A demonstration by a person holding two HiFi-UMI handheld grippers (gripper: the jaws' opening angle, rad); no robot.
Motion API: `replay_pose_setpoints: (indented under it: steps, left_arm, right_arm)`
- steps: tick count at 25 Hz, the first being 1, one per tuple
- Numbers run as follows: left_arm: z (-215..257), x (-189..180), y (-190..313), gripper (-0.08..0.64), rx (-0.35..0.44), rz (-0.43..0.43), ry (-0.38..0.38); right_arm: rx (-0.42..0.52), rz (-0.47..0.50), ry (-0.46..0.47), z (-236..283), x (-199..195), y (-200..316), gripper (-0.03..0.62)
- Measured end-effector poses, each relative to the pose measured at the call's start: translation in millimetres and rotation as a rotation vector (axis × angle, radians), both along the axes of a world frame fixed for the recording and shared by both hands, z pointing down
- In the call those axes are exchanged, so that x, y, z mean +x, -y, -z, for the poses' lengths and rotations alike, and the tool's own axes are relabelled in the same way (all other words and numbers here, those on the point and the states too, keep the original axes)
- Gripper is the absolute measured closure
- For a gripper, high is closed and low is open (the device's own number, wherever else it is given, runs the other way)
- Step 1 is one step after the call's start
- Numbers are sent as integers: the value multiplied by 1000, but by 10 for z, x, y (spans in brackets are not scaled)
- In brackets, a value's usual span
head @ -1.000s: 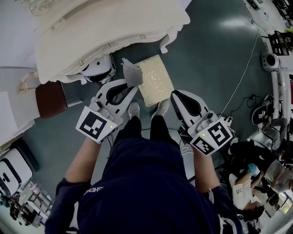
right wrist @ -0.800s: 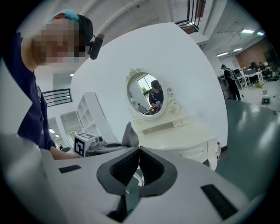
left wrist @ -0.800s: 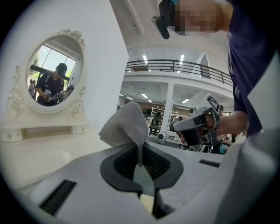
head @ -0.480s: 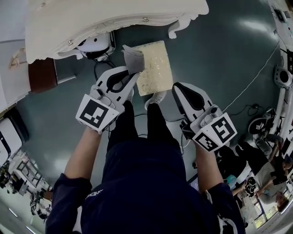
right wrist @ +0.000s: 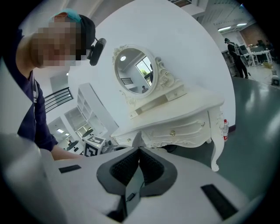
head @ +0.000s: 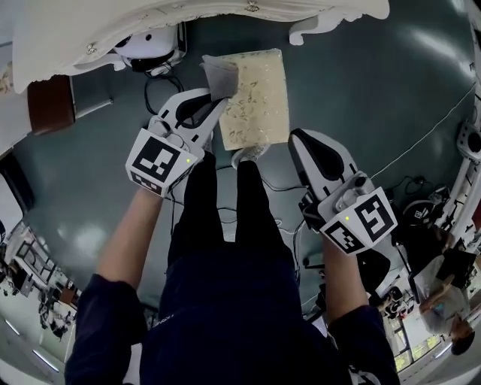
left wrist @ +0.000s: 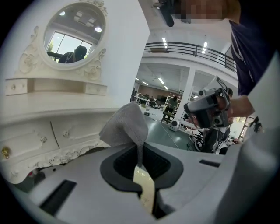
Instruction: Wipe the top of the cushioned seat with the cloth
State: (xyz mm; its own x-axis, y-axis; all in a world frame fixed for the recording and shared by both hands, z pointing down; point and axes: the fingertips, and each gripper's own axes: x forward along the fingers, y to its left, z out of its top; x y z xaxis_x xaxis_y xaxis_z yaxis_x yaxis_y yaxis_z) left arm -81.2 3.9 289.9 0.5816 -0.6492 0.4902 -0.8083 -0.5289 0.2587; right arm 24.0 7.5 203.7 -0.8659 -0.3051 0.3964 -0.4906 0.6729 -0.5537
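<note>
Left tool (head: 219, 104) clamped — right tool (head: 299, 137) closed

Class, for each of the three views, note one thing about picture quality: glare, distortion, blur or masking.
Head view: fisheye bends the dressing table edge, and pale glare lies on the glossy floor. Left gripper view: dark round vignette, mosaic patch at top, cloth sharp. Right gripper view: same vignette, mosaic patch upper left, mirror crisp.

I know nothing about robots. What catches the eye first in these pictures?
The white hand-held left gripper, topped by a black-and-white marker cube, pinches a grey cloth over a corner of the cream cushioned seat. Its twin, the right gripper, hangs shut and empty at the seat's other side. Beyond stands an ornate white dressing table with an oval mirror.
</note>
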Motion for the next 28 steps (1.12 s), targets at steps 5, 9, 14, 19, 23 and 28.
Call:
replay_pose_setpoints:
  steps: [5,9,14,19,23,28]
  left_arm:
    - [-781,-97,102,534,-56,-28,20]
    - [-1395,-207,163,534,-103,-35,46]
    - [-2025,-285,222,534,-144,-47,68]
    - [-2524,-377,230,534,-187,-54,82]
    - [-2816,-493,206,534,-220,-57,96]
    - [-3142,-542,192,534,-253,-68,115]
  right_arm:
    - [-70,-17,-24,-545,-17,-16,566]
    - [-131,-37,-44,-972,0,-88,566]
    - [-155,-48,-79,-1373,-1,-84,566]
    - [-169,-65,-99,-1704,-15,-52,566]
    - [-191,-62,-94,-1866,-114,-66,566]
    - [-204,-64,-101,-2025,-91,-77,566]
